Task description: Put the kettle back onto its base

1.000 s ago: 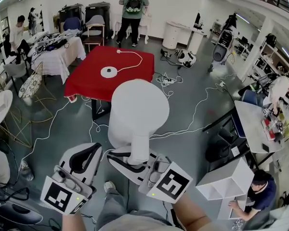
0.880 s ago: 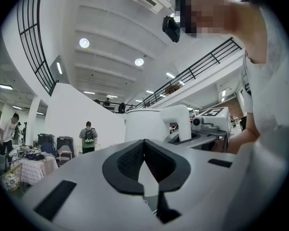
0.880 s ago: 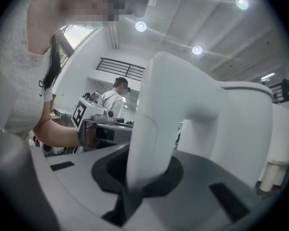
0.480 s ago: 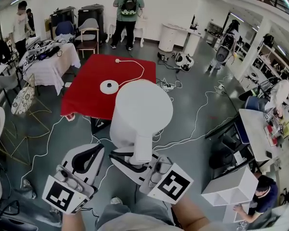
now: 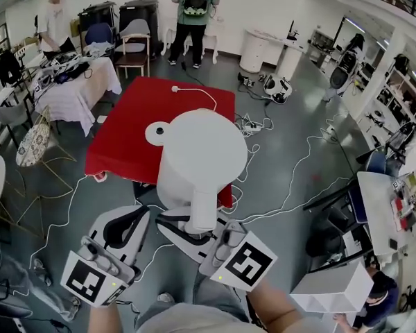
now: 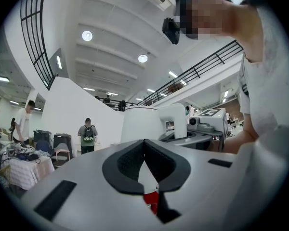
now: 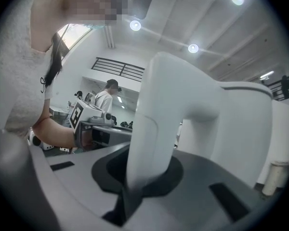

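Note:
In the head view a white kettle (image 5: 201,151) hangs in the air in front of me, its body covering the near right part of the red table (image 5: 121,144). My right gripper (image 5: 194,231) is shut on the kettle's handle (image 5: 200,210); in the right gripper view the handle (image 7: 154,129) fills the space between the jaws. The round white base (image 5: 154,132) lies on the red table, its right edge hidden behind the kettle, and its white cord (image 5: 197,94) runs to the far side. Beside the kettle, my left gripper (image 5: 125,224) is shut and holds nothing.
A cloth-covered table (image 5: 76,82) with clutter stands to the left, a wire chair (image 5: 38,134) beside it. White cables (image 5: 291,179) trail over the grey floor. A white shelf unit (image 5: 333,293) stands at the lower right. People stand at the back (image 5: 196,12).
The red table and base have come nearer in the head view. The kettle now overlaps the table's near right part and the base's edge. Both grippers keep their hold and pose.

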Demonstrator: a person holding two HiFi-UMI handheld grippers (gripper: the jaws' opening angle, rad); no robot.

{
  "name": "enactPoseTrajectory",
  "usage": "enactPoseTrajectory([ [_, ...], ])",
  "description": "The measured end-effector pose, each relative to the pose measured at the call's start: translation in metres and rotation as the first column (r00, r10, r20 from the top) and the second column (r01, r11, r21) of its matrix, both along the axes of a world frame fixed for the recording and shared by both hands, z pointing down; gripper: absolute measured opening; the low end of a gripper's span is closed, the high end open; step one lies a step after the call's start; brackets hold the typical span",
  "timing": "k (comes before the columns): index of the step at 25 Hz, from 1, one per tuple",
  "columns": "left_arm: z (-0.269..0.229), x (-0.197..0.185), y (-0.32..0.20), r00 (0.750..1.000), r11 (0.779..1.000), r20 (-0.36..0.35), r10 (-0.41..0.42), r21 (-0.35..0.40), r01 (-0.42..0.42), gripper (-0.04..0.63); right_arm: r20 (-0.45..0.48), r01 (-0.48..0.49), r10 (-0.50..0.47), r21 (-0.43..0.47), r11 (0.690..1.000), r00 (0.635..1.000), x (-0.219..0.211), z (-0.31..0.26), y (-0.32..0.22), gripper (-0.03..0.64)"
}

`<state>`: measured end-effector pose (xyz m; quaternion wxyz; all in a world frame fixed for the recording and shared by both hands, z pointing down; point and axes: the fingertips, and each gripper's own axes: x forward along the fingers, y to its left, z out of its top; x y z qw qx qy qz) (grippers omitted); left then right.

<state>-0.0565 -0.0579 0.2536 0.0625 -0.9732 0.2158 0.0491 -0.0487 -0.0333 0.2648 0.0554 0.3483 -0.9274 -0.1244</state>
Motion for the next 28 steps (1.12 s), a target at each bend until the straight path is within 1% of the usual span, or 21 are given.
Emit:
enactPoseTrajectory([
  [5, -0.007, 0.048, -0.030, 0.997, 0.997, -0.018, -0.076, 0.022, 0.077, 0.009, -0.017, 0.085, -0.085, -0.007, 0.996, 0.996, 0.052, 0.001, -0.035, 0.028],
  [8, -0.010, 0.075, -0.050, 0.992, 0.992, -0.039, -0.124, 0.016, 0.125, 0.009, -0.029, 0.138, -0.138, -0.006, 0.990, 0.990, 0.080, -0.001, -0.057, 0.028],
  [14, -0.005, 0.117, -0.077, 0.971, 0.971, -0.029, -0.236, 0.027, 0.237, 0.009, -0.045, 0.245, -0.245, 0.000, 0.969, 0.968, 0.125, 0.001, -0.088, 0.028],
  [17, 0.004, 0.126, -0.089, 0.962, 0.962, -0.014, -0.274, 0.008, 0.274, 0.009, -0.048, 0.275, -0.275, -0.007, 0.961, 0.960, 0.134, 0.008, -0.104, 0.028],
  [21, 0.004, 0.135, -0.108, 0.953, 0.953, -0.028, -0.301, 0.011, 0.302, 0.009, -0.019, 0.294, -0.294, -0.007, 0.956, 0.956, 0.144, 0.013, -0.126, 0.028],
  [25, 0.011, 0.135, -0.133, 0.951, 0.951, -0.006, -0.308, -0.004, 0.308, 0.009, -0.009, 0.297, -0.297, -0.004, 0.955, 0.955, 0.143, 0.020, -0.155, 0.028],
  [28, 0.019, 0.130, -0.156, 0.956, 0.956, 0.008, -0.293, -0.021, 0.293, 0.009, -0.020, 0.283, -0.283, -0.018, 0.959, 0.959, 0.136, 0.031, -0.184, 0.028],
])
